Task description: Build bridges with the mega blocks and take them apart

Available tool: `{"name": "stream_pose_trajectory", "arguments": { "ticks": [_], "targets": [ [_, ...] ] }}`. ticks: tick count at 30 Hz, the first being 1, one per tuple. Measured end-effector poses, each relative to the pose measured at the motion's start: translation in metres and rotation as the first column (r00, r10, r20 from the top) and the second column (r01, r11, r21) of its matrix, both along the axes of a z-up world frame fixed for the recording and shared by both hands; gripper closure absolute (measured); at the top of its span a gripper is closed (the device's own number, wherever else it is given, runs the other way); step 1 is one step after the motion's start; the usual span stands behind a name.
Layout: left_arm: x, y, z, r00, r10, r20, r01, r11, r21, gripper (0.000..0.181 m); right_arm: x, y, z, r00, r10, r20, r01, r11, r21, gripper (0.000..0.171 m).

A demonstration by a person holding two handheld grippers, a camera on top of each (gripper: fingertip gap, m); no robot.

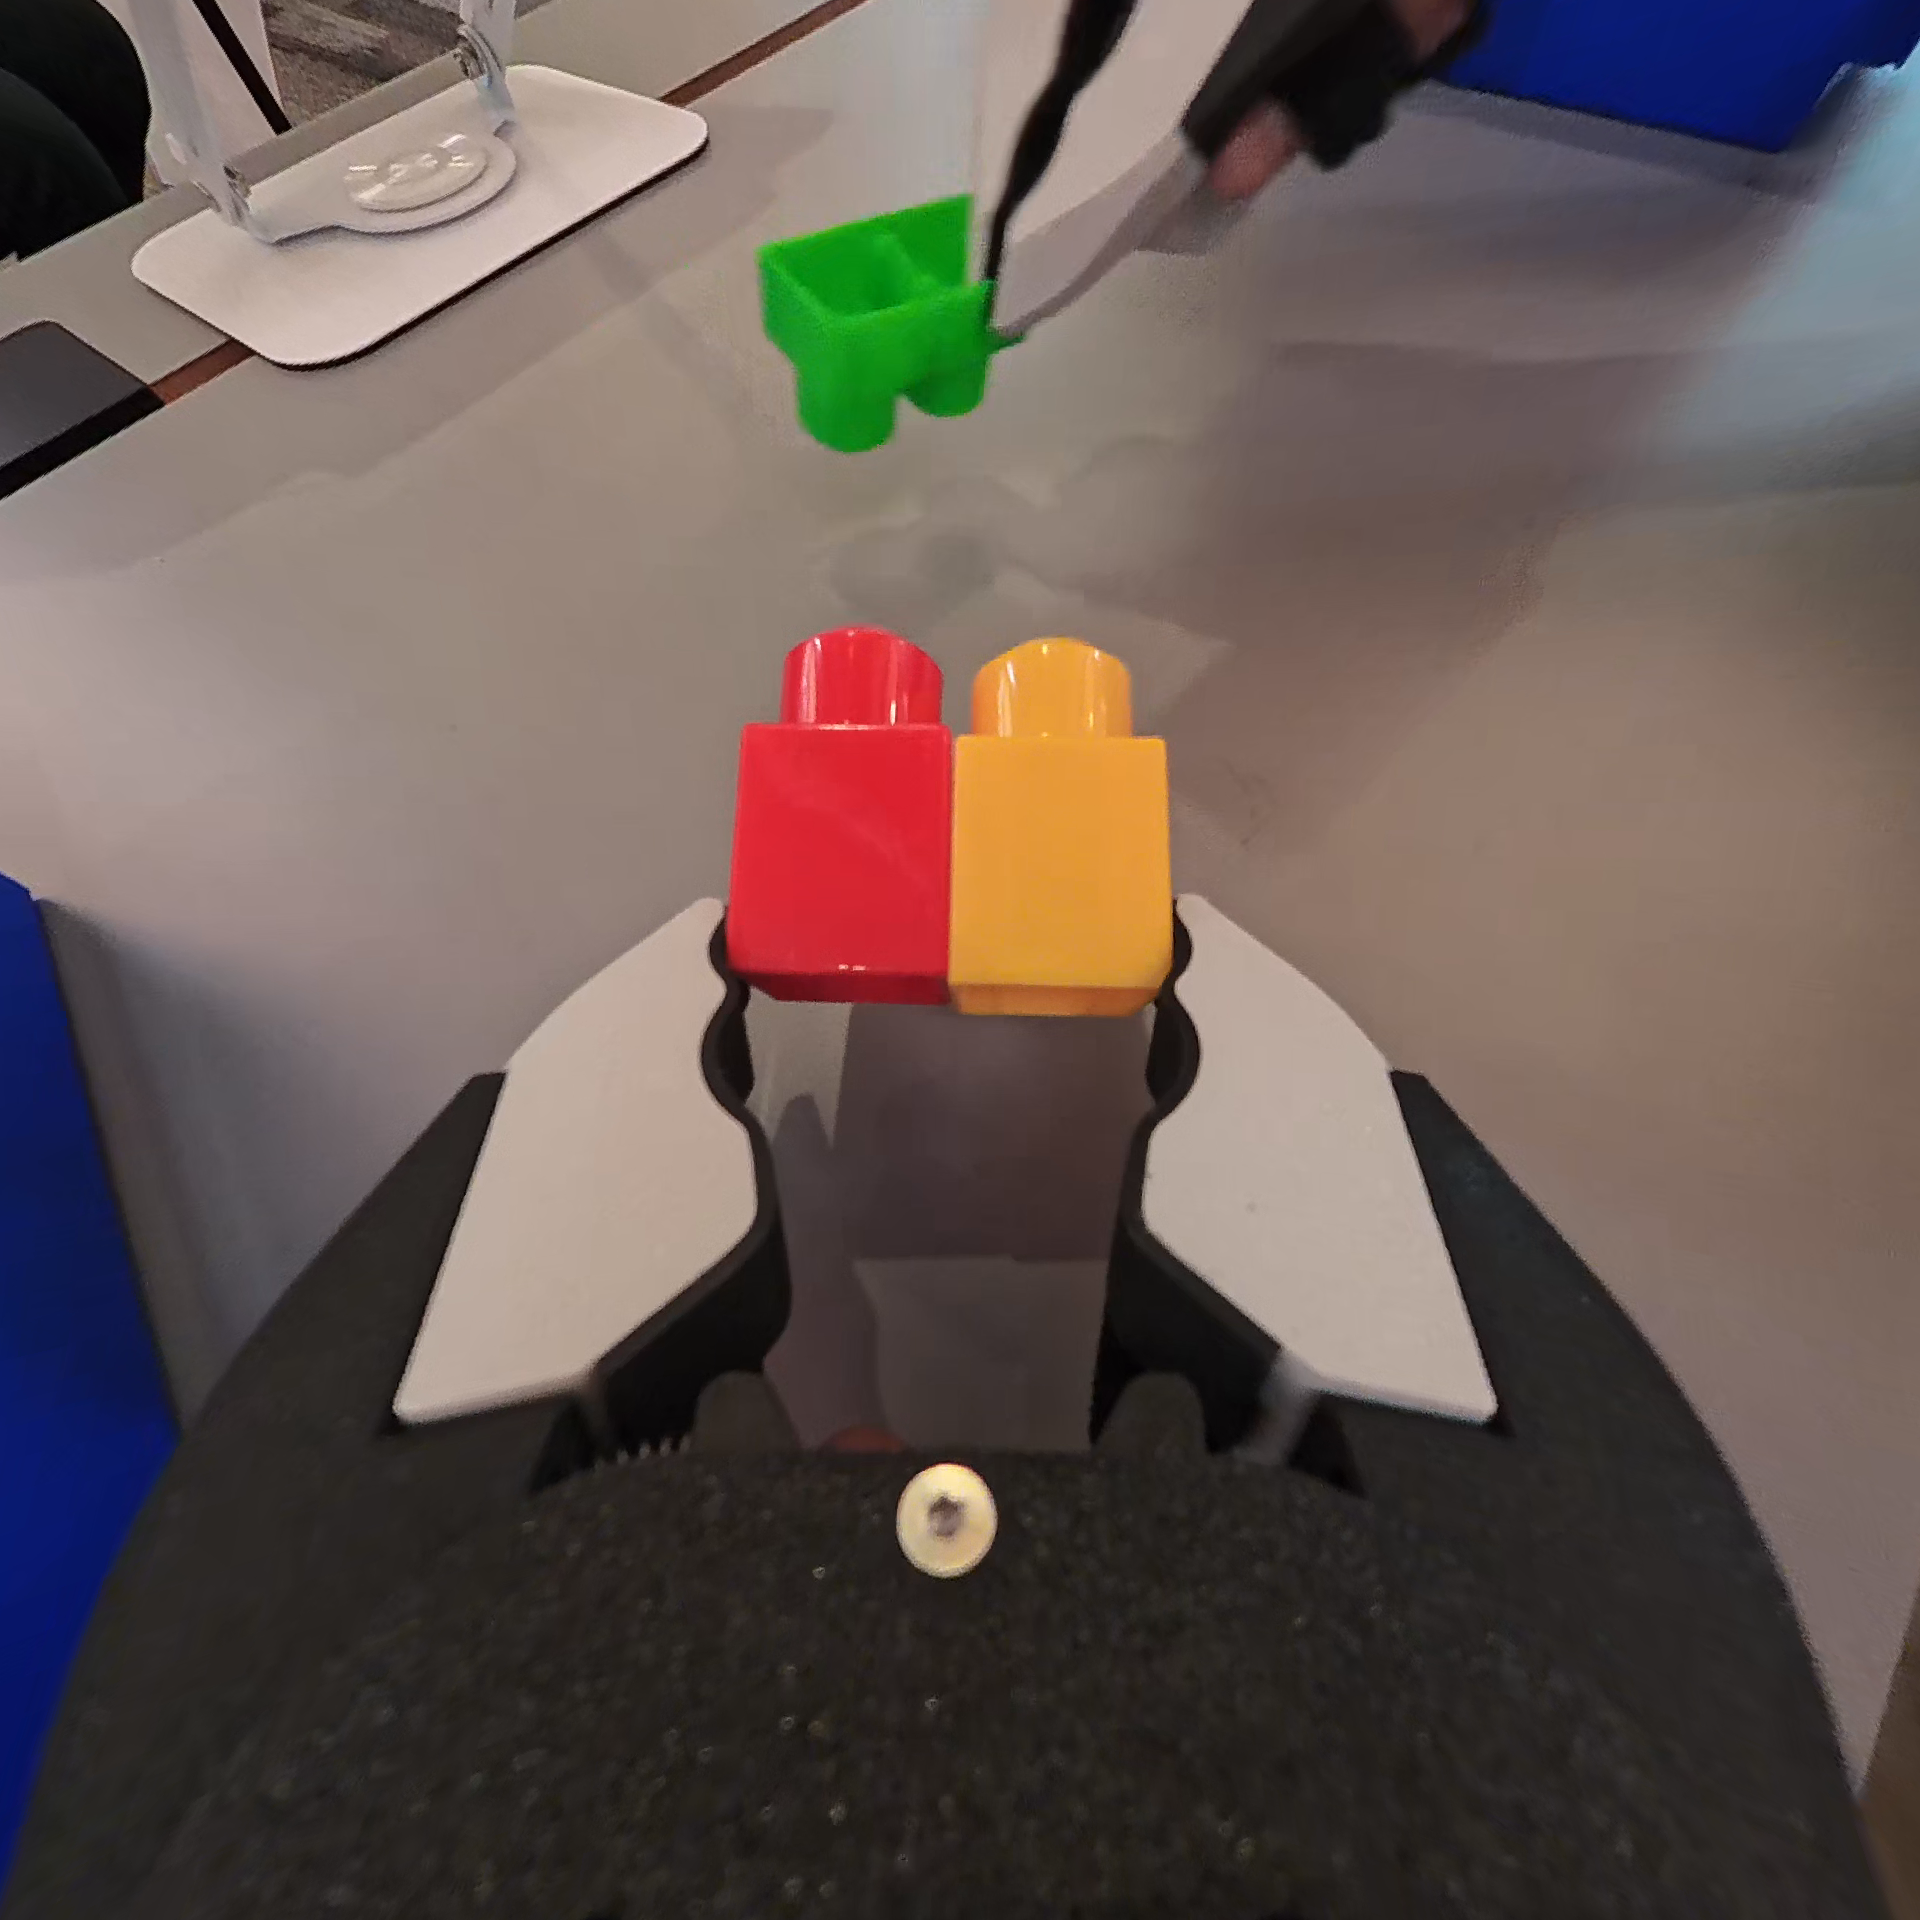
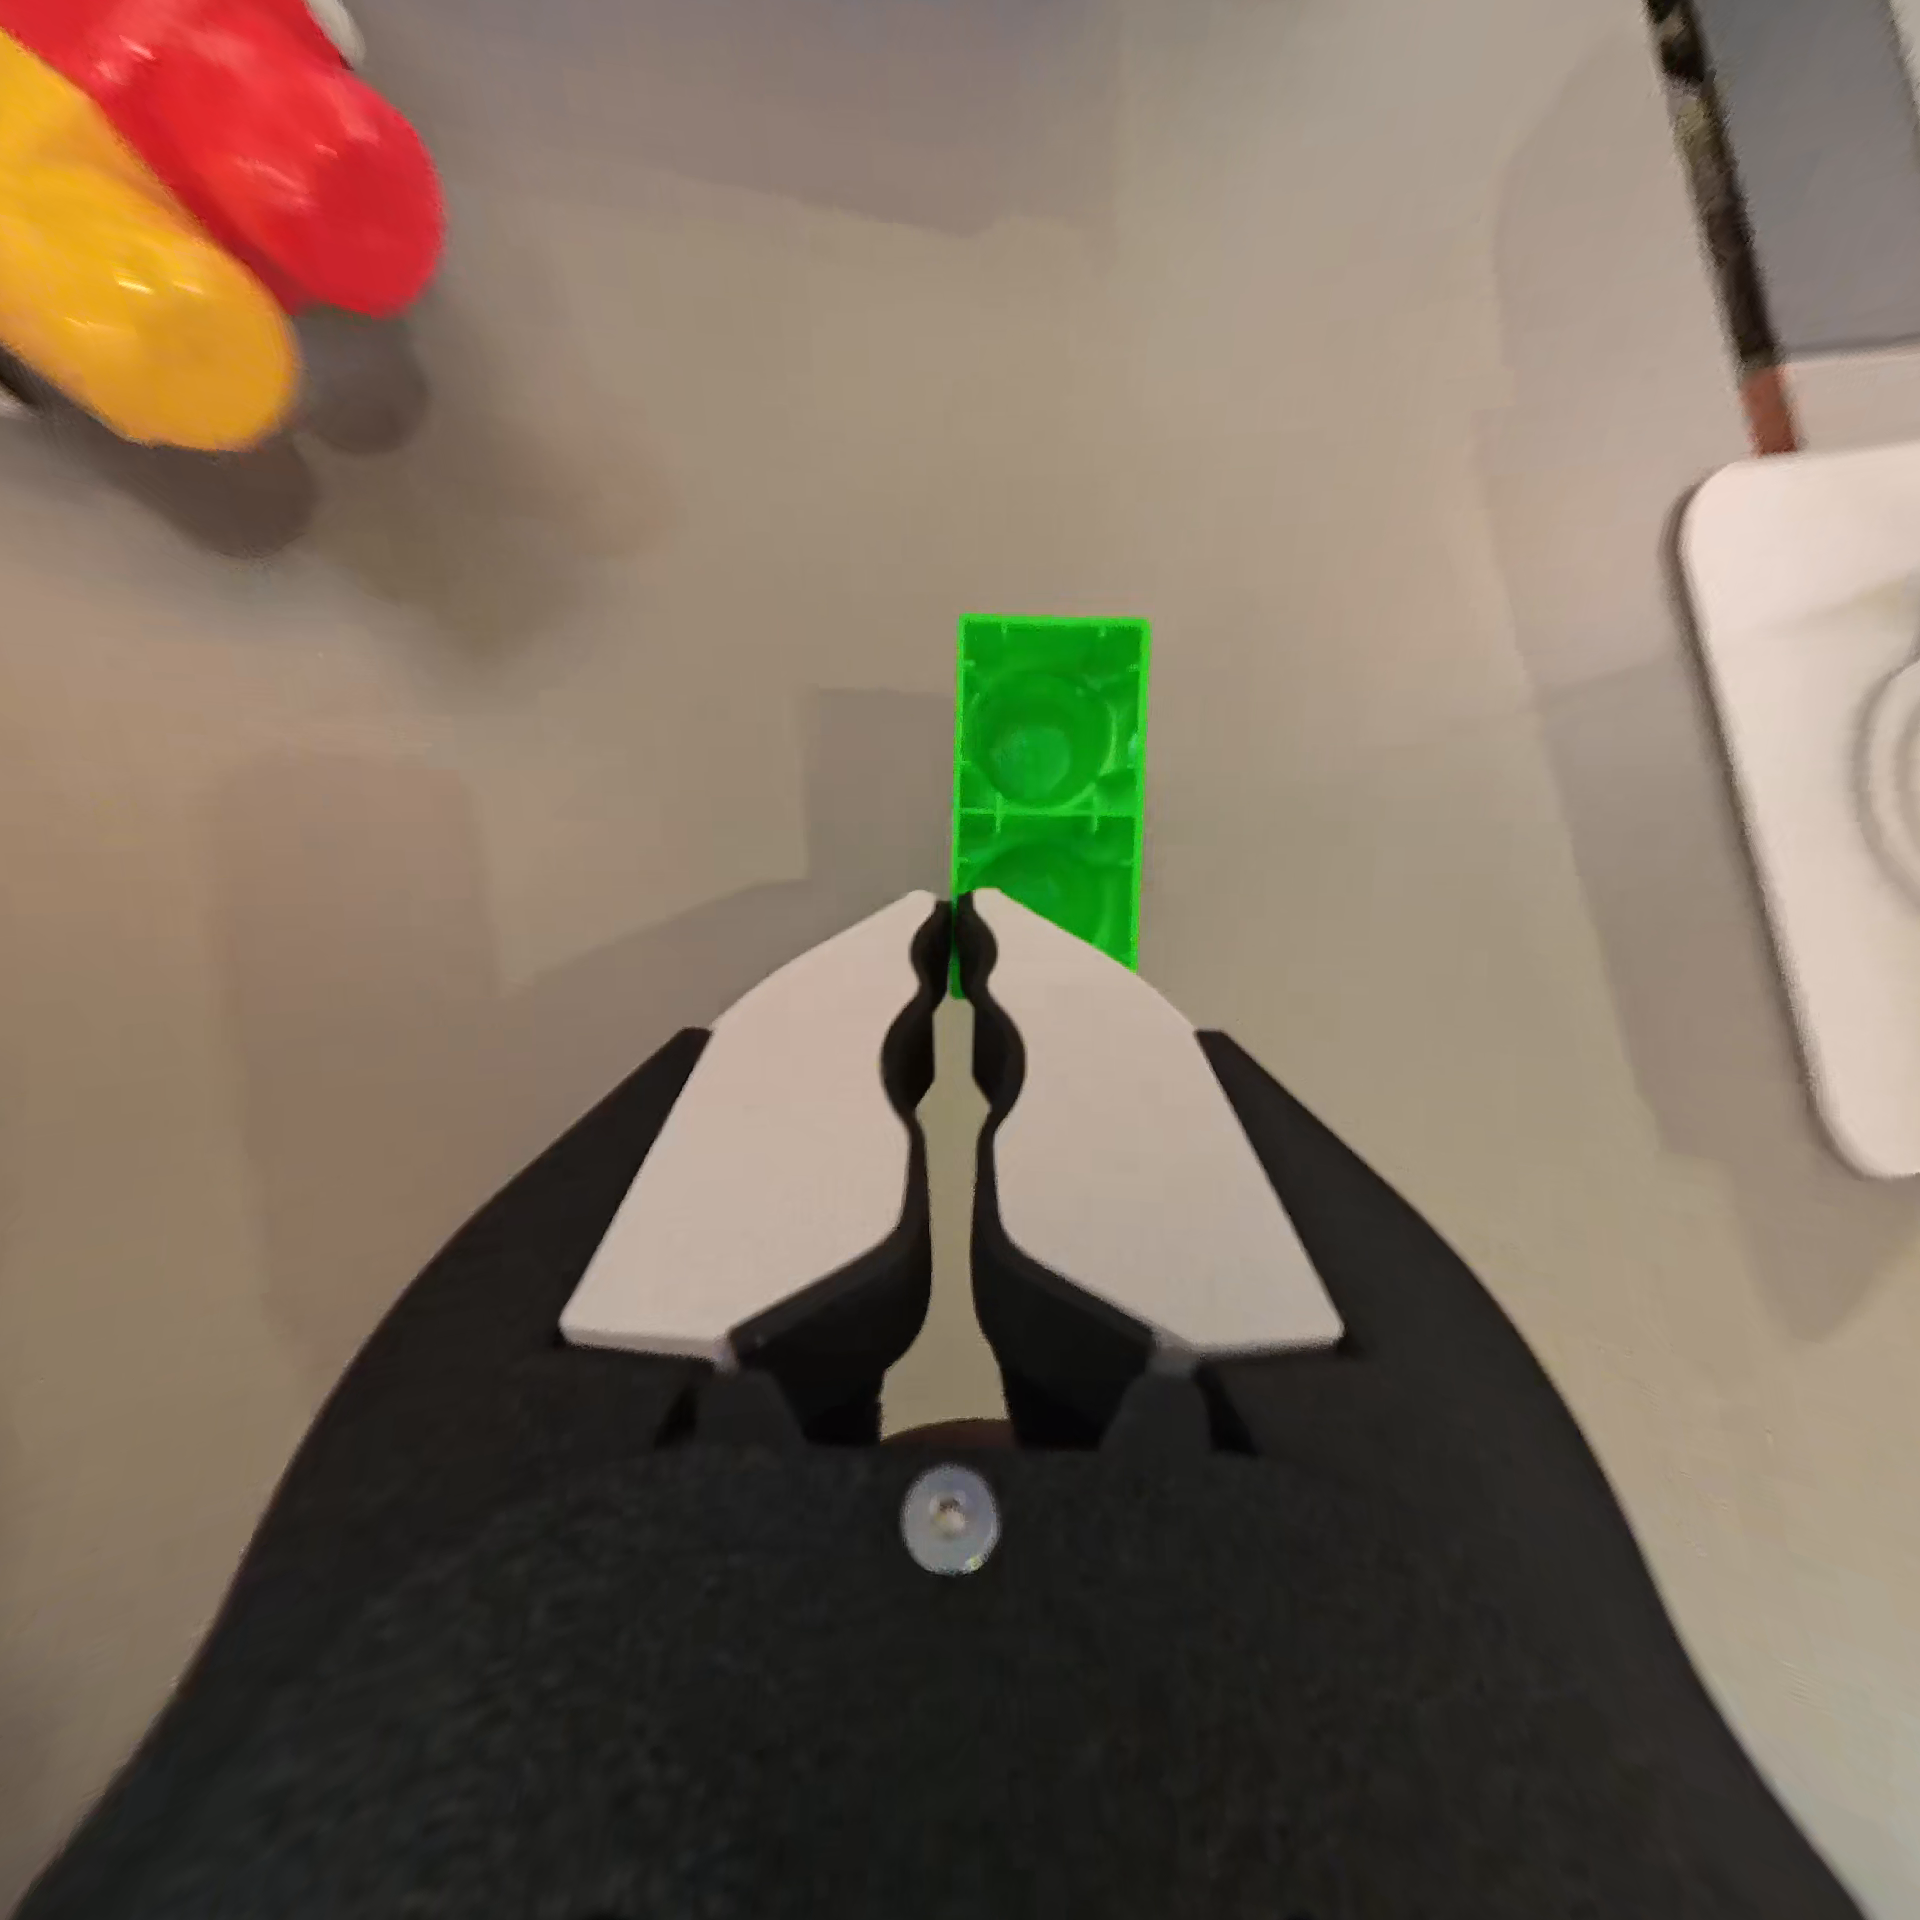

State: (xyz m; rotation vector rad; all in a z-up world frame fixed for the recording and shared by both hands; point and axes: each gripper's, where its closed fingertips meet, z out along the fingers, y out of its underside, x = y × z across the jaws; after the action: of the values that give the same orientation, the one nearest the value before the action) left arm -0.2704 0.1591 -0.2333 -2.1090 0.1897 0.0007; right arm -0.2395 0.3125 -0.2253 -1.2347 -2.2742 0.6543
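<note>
My left gripper [image 1: 948, 935] is shut on a red block [image 1: 840, 862] and an orange-yellow block [image 1: 1058, 873] held side by side, studs pointing away, above the grey table. Both also show blurred at the upper left of the right wrist view, red block [image 2: 281, 166] and yellow block [image 2: 135, 301]. My right gripper [image 2: 958, 914] is shut on one side wall of a green two-stud block [image 2: 1051, 769], whose hollow underside faces the camera. In the left wrist view the green block [image 1: 878, 322] hangs upside down in the air from the right gripper [image 1: 1003, 312], beyond the red and yellow pair.
A white stand base with a clear holder [image 1: 416, 197] sits at the table's far left edge; it also shows at the right of the right wrist view [image 2: 1808, 790]. A blue object [image 1: 1662, 62] is at the top right, another blue shape [image 1: 62, 1247] at the left. Tip to tip, the grippers are about 15 cm apart.
</note>
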Motion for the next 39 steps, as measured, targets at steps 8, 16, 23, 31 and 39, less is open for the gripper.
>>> {"name": "stream_pose_trajectory", "arguments": {
  "ticks": [8, 16, 23, 31, 39],
  "targets": [
    [0.004, 0.002, 0.0, 1.0, -0.014, 0.001, 0.014, 1.0, 0.0, 0.106, 0.103, -0.041, -0.012, 0.972, -0.086, 0.217, 0.189, 0.835, -0.517, 0.17],
    [0.01, 0.004, -0.001, 1.0, -0.03, 0.001, 0.03, 1.0, -0.006, 0.106, 0.115, -0.021, -0.014, 0.961, -0.148, 0.234, 0.263, 0.753, -0.603, 0.167],
    [0.011, 0.004, -0.001, 1.0, -0.028, 0.004, 0.028, 1.0, -0.009, 0.107, 0.111, -0.001, -0.015, 0.959, -0.182, 0.217, 0.274, 0.79, -0.549, 0.151],
    [0.009, 0.005, 0.0, 1.0, -0.029, 0.006, 0.029, 1.0, -0.006, 0.107, 0.114, 0.003, 0.002, 0.947, -0.305, -0.1, 0.308, 0.951, 0.012, 0.118],
    [0.009, 0.005, 0.0, 0.999, -0.033, 0.009, 0.033, 0.999, -0.002, 0.107, 0.113, -0.009, -0.012, 0.838, -0.502, -0.214, 0.538, 0.826, 0.168, 0.109]
  ]
}}
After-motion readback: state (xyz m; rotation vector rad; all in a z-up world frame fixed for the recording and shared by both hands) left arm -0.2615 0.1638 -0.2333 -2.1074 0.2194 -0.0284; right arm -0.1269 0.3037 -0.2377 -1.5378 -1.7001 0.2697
